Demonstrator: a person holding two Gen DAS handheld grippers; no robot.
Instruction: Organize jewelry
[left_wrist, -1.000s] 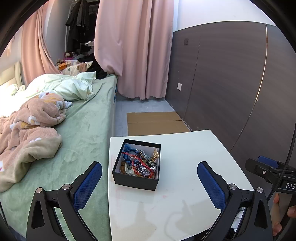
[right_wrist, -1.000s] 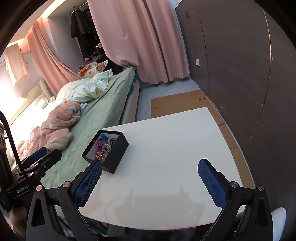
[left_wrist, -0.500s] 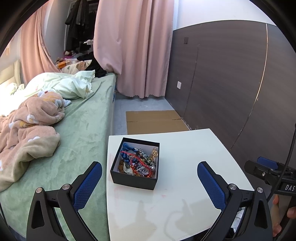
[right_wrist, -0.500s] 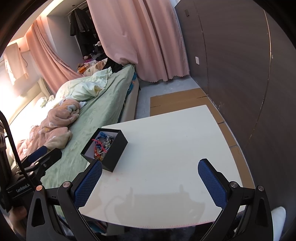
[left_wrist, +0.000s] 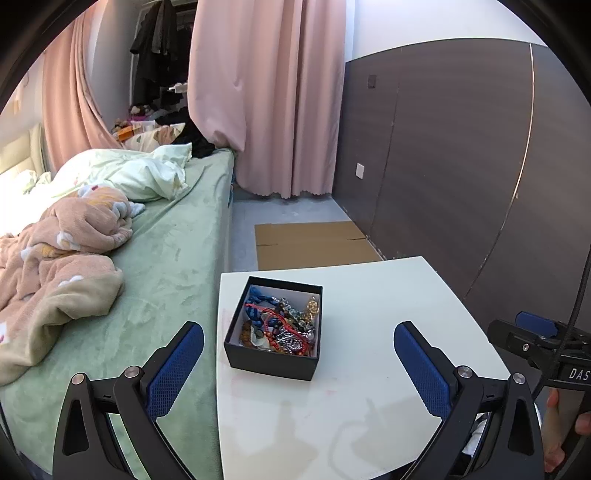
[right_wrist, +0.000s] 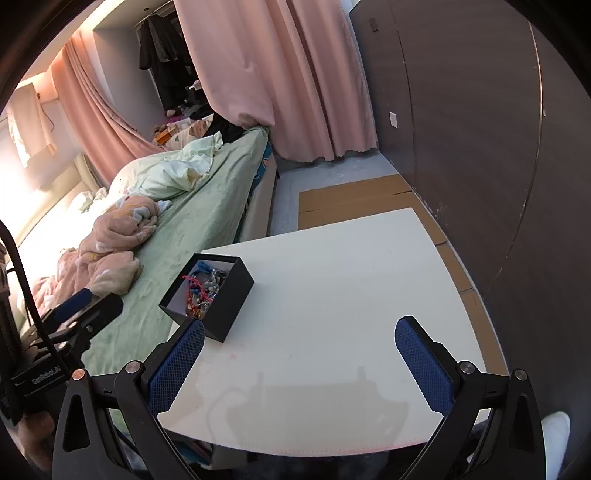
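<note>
Both jaws spread wide, nothing between them: left gripper (left_wrist: 298, 365) and right gripper (right_wrist: 300, 363) each hang above the near part of the tabletop, black plastic frames with blue cross-hatched rubber pads (left_wrist: 175, 373). Largest to smallest: dark wood-grain wall panels (left_wrist: 461, 155) with a thin metal strip, matte; pink curtain (left_wrist: 266, 96), soft pleats, scalloped hem; bed (left_wrist: 173, 266) with plush green cover, a rumpled fleecy peach blanket (left_wrist: 62, 251) and pale green bedding (left_wrist: 140, 173) on it; flat brown cardboard (left_wrist: 310, 243) on the grey floor. White tabletop (left_wrist: 384, 310), smooth, glossy, rounded corners, faint pink smudges near the front. Black square box (left_wrist: 273, 363), open top, matte card with pale inner lining, sits on the tabletop's left side near the bed edge, just ahead of the left gripper's jaws. Jewelry (left_wrist: 280, 325) is piled inside it: tangled red cord, blue fabric pieces, silver chain, a gold-tone piece, beads. Readable text: "DAS" on the right gripper's body at the left view's edge; "GenRobot.A" on the left gripper's body (right_wrist: 40, 376) in the right view, rest cut off.
</note>
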